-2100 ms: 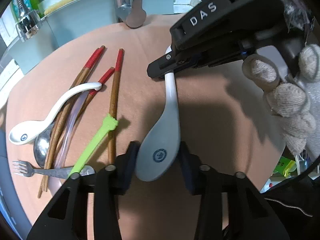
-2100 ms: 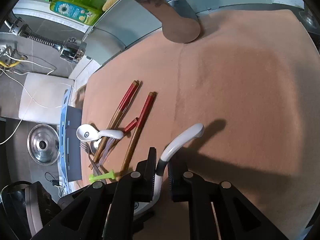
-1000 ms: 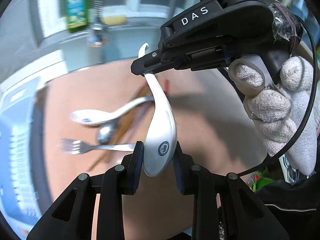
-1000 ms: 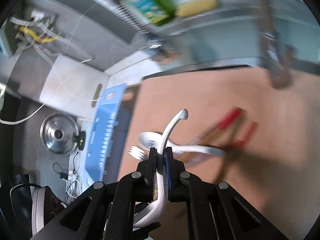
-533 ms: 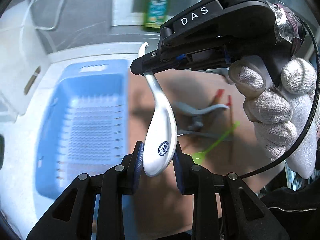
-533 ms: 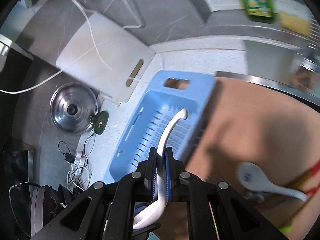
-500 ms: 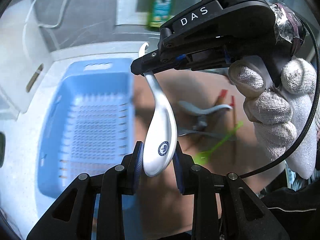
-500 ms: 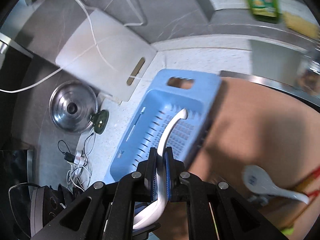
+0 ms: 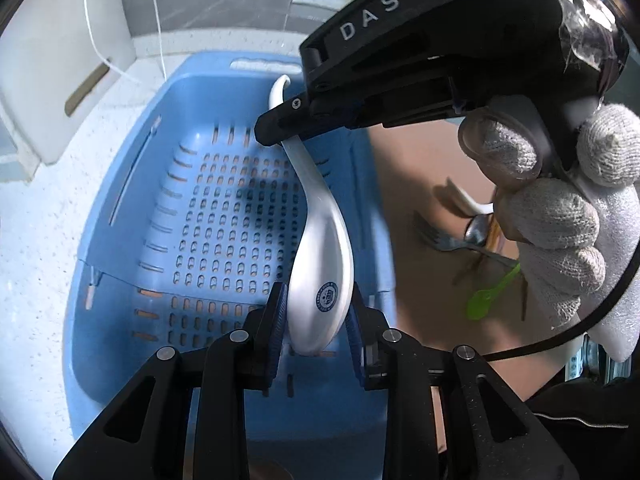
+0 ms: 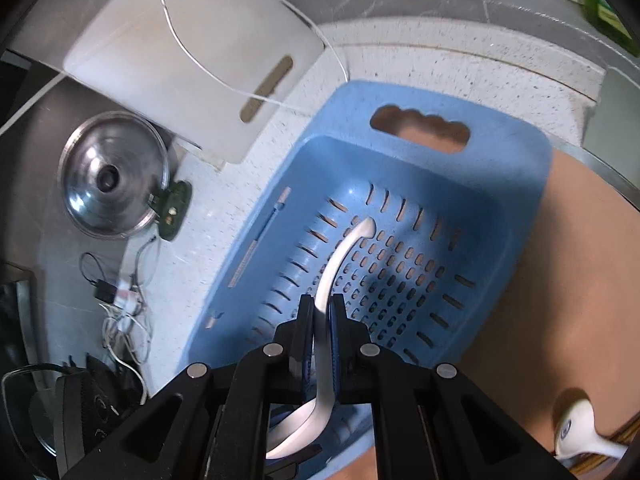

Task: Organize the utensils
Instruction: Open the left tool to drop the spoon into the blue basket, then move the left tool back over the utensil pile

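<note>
- The left hand-held gripper (image 9: 316, 320) is closed on the bowl of a white ceramic spoon (image 9: 320, 248); its blue ridged pads press the bowl's two sides.
- The right hand-held gripper (image 10: 320, 316) is clamped almost fully shut on the thin handle of the same white ceramic spoon (image 10: 340, 256). In the left wrist view it reaches in from the upper right, carried by a gloved hand (image 9: 560, 208).
- The spoon hangs in the air between the two grippers, its long axis running from the bowl at the left gripper up to the hooked handle tip just past the right one.
- Directly beneath the spoon lies a blue plastic basket (image 9: 120, 168), and both grippers point steeply down into it. The left gripper looks nearer its floor.
- The spoon is glossy and smooth, with a round blue mark on the underside of the bowl. The basket is matte plastic, rectangular, with a slotted floor and a cut-out handle (image 10: 420, 128).
- To the right of the basket, a tan mat (image 9: 420, 168) carries the remaining utensils: a metal fork (image 9: 436, 236), a second white spoon (image 10: 576, 432), a green plastic pick (image 9: 492, 292).
- The basket stands on a pale speckled tabletop (image 10: 400, 68).
</note>
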A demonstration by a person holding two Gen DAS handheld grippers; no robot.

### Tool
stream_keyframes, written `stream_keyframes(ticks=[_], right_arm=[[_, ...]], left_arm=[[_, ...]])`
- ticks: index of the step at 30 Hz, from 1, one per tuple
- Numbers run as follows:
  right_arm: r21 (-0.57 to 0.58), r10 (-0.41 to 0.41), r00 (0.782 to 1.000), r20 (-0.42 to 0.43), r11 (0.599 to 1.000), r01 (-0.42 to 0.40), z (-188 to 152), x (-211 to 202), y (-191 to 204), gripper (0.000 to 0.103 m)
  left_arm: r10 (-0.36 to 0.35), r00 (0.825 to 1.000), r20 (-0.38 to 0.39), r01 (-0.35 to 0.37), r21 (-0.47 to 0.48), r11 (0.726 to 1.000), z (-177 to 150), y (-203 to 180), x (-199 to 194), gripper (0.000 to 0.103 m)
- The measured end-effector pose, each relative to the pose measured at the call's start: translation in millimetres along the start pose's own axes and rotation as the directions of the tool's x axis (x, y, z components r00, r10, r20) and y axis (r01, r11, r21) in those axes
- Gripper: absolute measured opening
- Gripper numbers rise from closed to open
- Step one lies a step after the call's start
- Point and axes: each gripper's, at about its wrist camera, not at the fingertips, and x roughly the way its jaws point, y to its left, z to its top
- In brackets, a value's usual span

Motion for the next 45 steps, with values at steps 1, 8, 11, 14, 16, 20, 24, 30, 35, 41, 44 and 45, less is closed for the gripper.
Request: stream_keyframes(ticks=[1, 8, 11, 14, 16, 20, 24, 30, 35, 41, 44, 45], right_arm=[[-0.002, -0.006, 1.0, -0.007, 1.0, 0.006, 1.3, 3.4, 0.1, 0.007], [-0.029, -0.062, 0.996, -0.066, 0.998, 0.06, 9.9, 31.0, 3.6, 0.007], [-0.037, -0.087, 0.993, -0.082, 0.996, 0.084, 11.1, 38.9, 4.0, 0.007], [-0.04, -0.104, 0.989, -0.103, 0.994, 0.1, 9.9, 46.1, 2.9, 0.007], [-0.049, -0.118, 0.987, -0.108, 0.992, 0.113, 8.6, 49.0, 3.1, 0.008], [-0.054, -0.124, 0.986, -0.111, 0.991, 0.119, 9.9, 51.5, 3.3, 0.008], [-0.072, -0.129, 0.985, -0.116, 0.99, 0.121, 10.6, 51.3, 4.1, 0.009], [-0.082, -0.125, 0.988, -0.09, 0.99, 0.117, 9.3, 37.9, 6.8, 0.02], [-0.093, -0.1, 0.994, -0.044, 0.991, 0.096, 3.7, 9.6, 9.1, 0.027], [-0.113, -0.064, 0.996, 0.06, 0.991, 0.07, -14.8, -57.8, -0.1, 0.036], [-0.099, -0.047, 0.991, 0.128, 0.993, 0.06, -29.8, -101.7, -15.0, 0.047], [-0.094, -0.052, 0.987, 0.15, 0.993, 0.066, -33.6, -113.8, -19.9, 0.047]], left_arm=[[-0.001, 1.0, -0.008, 0.001, -0.004, 1.0, 0.1, 1.9, 3.9, 0.027], [0.003, 0.999, -0.044, -0.004, -0.01, 1.0, 1.9, 9.1, 20.6, 0.025], [0.002, 0.999, -0.051, -0.003, -0.018, 1.0, 2.0, 11.7, 25.2, 0.025], [0.004, 0.998, -0.059, -0.005, -0.023, 1.0, 3.3, 14.1, 30.6, 0.021], [0.002, 0.998, -0.063, -0.004, -0.031, 1.0, 5.4, 16.8, 33.5, 0.02], [0.006, 0.998, -0.069, -0.008, -0.031, 0.999, 9.6, 18.3, 37.1, 0.02], [0.004, 0.997, -0.075, -0.006, -0.029, 1.0, 12.2, 18.0, 40.2, 0.02], [0.015, 0.997, -0.071, -0.018, -0.033, 0.999, 13.5, 12.0, 33.0, 0.02], [0.035, 0.998, -0.051, -0.037, -0.036, 0.999, 13.2, 7.8, 21.2, 0.02], [0.053, 0.999, -0.002, -0.053, -0.028, 0.998, 11.4, -5.6, -3.3, 0.021], [0.055, 0.998, 0.026, -0.055, -0.008, 0.998, 11.0, -19.7, -10.9, 0.021], [0.054, 0.998, 0.035, -0.054, -0.005, 0.999, 9.9, -23.9, -15.1, 0.023]])
